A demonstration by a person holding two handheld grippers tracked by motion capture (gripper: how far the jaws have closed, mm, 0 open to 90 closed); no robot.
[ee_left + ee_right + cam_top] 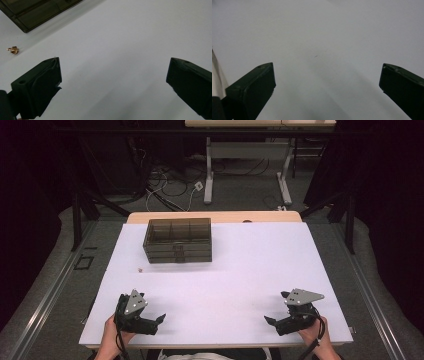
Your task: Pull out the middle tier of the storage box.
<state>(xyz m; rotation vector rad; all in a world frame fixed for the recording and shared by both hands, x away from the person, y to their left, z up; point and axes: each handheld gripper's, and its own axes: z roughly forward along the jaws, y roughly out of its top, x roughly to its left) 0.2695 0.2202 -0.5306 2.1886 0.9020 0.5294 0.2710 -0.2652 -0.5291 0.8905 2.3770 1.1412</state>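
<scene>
Both hand-held grippers, L (pixel 159 320) & R (pixel 269 320), rested on white surface (pixel 225 265), jaws apart, nothing between. Small gold item (pixel 13 50) near smoked box (pixel 178 240).

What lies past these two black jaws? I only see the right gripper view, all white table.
Observer: A dark see-through box with compartments stands at the table's far side, left of the middle.
Operator: Anything near it?
Observer: A tiny gold piece lies on the white table just in front of the box's left corner, apart from it.
Operator: And the other hand?
Observer: The left gripper rests near the front edge, its jaws wide apart with nothing between them.
</scene>
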